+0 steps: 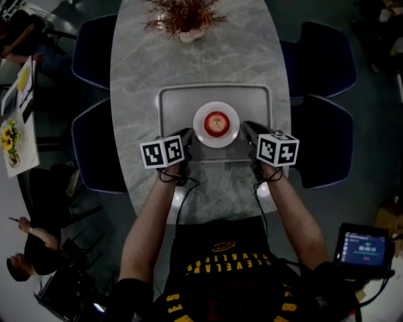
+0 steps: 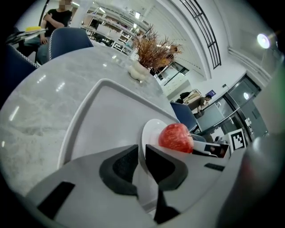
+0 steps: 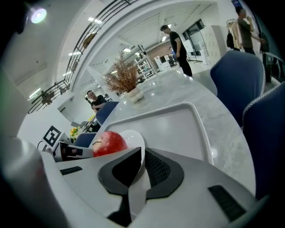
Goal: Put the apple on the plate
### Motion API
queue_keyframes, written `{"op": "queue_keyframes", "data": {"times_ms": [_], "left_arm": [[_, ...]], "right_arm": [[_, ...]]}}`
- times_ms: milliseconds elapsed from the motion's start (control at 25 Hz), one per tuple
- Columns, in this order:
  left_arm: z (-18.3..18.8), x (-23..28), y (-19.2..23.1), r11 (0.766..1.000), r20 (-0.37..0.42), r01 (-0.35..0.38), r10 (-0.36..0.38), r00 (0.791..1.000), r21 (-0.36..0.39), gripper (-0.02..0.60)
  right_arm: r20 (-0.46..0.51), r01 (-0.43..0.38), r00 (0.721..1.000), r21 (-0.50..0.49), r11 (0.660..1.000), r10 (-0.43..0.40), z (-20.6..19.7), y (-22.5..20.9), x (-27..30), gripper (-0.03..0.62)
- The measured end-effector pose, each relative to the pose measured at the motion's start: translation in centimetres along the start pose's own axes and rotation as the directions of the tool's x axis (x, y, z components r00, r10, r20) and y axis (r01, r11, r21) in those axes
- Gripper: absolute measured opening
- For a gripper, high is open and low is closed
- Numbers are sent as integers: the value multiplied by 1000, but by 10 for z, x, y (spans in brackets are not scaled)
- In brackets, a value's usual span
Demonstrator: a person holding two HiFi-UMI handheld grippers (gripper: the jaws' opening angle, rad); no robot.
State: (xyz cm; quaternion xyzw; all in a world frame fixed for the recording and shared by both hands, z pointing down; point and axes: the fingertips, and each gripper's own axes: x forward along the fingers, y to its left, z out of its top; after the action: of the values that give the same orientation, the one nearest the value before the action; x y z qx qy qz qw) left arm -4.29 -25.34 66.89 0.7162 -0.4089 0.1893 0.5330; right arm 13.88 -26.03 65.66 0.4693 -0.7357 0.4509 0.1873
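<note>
A: Grippers, nearest first?

B: Lower centre of head view. Left gripper (image 2: 141, 162) and right gripper (image 3: 143, 164) are each closed narrow on the plate (image 1: 200, 135) rim, on opposite sides.

A: Apple?

B: The apple (image 1: 216, 122) is on the plate's centre, midway between both grippers. Red, faintly streaked, round, stem up. Tray (image 1: 176, 100) underneath; can't tell if the plate is lifted.

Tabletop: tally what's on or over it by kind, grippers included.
apple: 1
plate: 1
tray: 1
dried plant: 1
grippers: 2, left gripper and right gripper, each shut on the plate rim
Total: 6
</note>
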Motion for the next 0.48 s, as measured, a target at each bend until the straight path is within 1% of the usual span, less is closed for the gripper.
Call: {"op": "queue_keyframes", "data": {"times_ms": [120, 240, 400, 480], "left_arm": [[11, -5, 0, 999, 65, -21, 18, 998, 39, 41], [20, -12, -7, 992, 119, -48, 33, 992, 121, 41], [17, -34, -33, 966, 172, -47, 3, 985, 253, 40], [9, -48, -46, 954, 192, -44, -14, 981, 296, 12]], "right_arm": [[48, 0, 999, -101, 995, 4, 9, 6, -4, 31], [85, 7, 996, -189, 982, 9, 13, 13, -9, 31], [119, 4, 993, -247, 969, 26, 7, 31, -29, 30], [134, -5, 990, -265, 964, 42, 2, 43, -42, 29]]}}
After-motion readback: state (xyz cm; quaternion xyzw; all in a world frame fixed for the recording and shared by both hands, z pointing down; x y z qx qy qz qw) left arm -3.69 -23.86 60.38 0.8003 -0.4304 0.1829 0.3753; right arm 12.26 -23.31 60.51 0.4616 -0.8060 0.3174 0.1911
